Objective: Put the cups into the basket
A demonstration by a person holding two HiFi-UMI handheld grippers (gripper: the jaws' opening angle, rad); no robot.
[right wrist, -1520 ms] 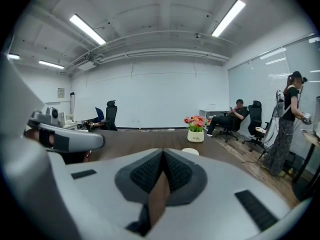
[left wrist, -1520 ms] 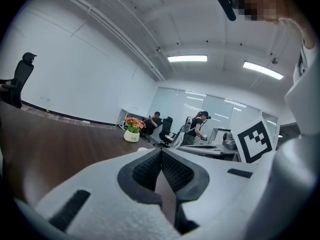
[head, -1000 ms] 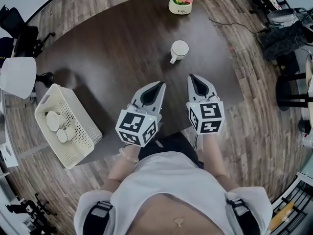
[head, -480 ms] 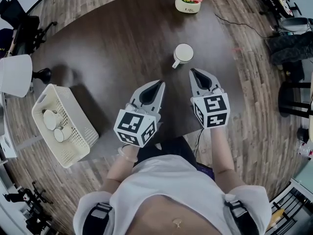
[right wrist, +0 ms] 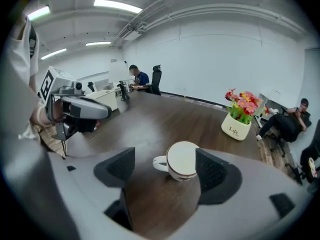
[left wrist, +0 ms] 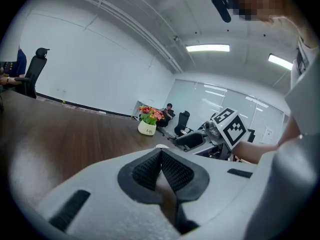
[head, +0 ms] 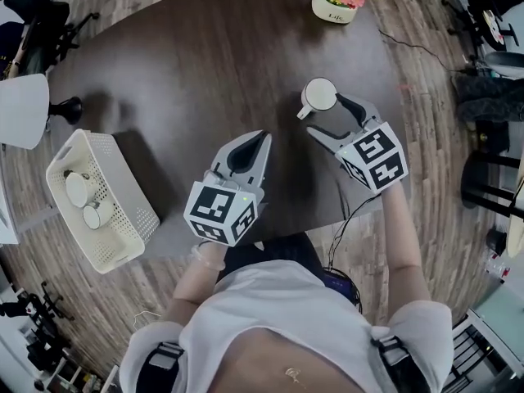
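A white cup point(head: 319, 95) with a handle stands upright on the dark table point(head: 188, 72). My right gripper point(head: 326, 115) reaches toward it, its jaws opening. In the right gripper view the cup point(right wrist: 183, 160) sits between the two pads point(right wrist: 116, 167), close to the right one, and neither presses on it. My left gripper point(head: 259, 140) is shut and empty, hovering near the table's front edge; its pads point(left wrist: 147, 170) meet. A white slatted basket point(head: 123, 188) sits at the left with two cups point(head: 79, 188) inside.
A flower pot point(head: 340, 6) stands at the far right of the table, beyond the cup. A white lamp shade point(head: 20, 109) is at the far left. A thin cable point(head: 409, 47) lies on the floor to the right. Office chairs surround the table.
My right gripper has moved forward to the cup and its jaws have parted around it. The left gripper has stayed shut in about the same place.
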